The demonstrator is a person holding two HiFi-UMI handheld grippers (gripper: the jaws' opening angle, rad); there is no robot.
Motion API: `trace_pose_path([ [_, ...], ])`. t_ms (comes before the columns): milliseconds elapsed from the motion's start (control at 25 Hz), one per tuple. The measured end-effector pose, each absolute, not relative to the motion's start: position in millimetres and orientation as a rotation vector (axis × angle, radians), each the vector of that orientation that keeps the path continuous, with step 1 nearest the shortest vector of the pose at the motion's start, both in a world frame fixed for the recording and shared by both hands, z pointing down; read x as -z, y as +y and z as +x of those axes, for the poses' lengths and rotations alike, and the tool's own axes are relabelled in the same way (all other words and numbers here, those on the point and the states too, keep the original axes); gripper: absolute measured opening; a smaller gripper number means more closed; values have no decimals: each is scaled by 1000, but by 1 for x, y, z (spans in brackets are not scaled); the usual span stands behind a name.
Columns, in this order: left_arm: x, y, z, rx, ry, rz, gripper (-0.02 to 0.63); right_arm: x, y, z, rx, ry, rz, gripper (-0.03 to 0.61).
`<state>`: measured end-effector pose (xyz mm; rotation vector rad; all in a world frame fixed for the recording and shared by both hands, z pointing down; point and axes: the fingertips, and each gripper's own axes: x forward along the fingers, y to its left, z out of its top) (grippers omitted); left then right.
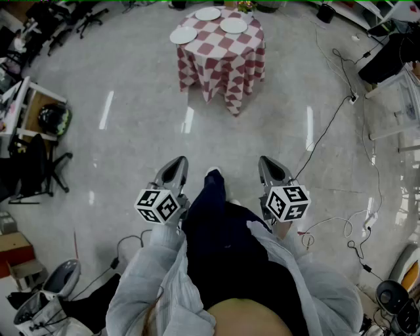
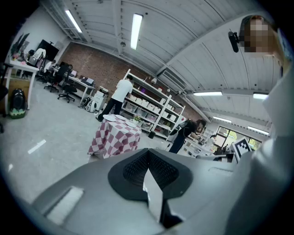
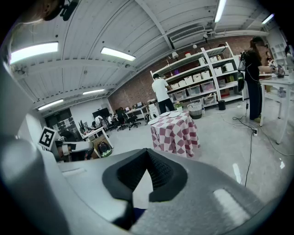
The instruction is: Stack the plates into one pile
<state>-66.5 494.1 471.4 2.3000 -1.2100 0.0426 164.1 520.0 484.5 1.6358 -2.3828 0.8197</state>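
Three white plates lie apart on a small table draped in a red-and-white checked cloth (image 1: 223, 62): one at its left (image 1: 183, 35), one at the back (image 1: 208, 14), one at the right (image 1: 233, 25). The table stands far ahead across the floor, also seen in the left gripper view as the checked table (image 2: 112, 137) and in the right gripper view as the checked table (image 3: 177, 133). My left gripper (image 1: 176, 165) and right gripper (image 1: 269, 164) are held close to my body, both shut and empty, well short of the table. Their jaw tips meet in the left gripper (image 2: 147, 154) and the right gripper (image 3: 147, 152).
Cables (image 1: 328, 131) trail over the floor at the right. Office chairs (image 1: 39, 164) and desks stand at the left. Shelving (image 3: 202, 73) and standing people (image 2: 117, 96) are behind the table. My own leg and shoe (image 1: 213, 176) are between the grippers.
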Motion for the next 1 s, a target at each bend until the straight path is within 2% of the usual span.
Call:
trace_pose_path([
  [400,-453,522,-76,-101,-1169,2463,11,-470,555,132,-713,-2420,1630,0],
  [720,-446,546,-111,-101,-1150,2475,11,-447,563,80,-676,-2504,1604,4],
  [840,-442,550,-123,-81,-1136,2484,11,-445,565,64,-684,-2528,1590,188],
  [920,-441,552,-130,-81,-1121,2501,11,-446,565,58,-681,-2524,1618,241],
  [1000,-442,555,-136,-83,-1106,2514,11,-448,565,51,-664,-2516,1640,261],
])
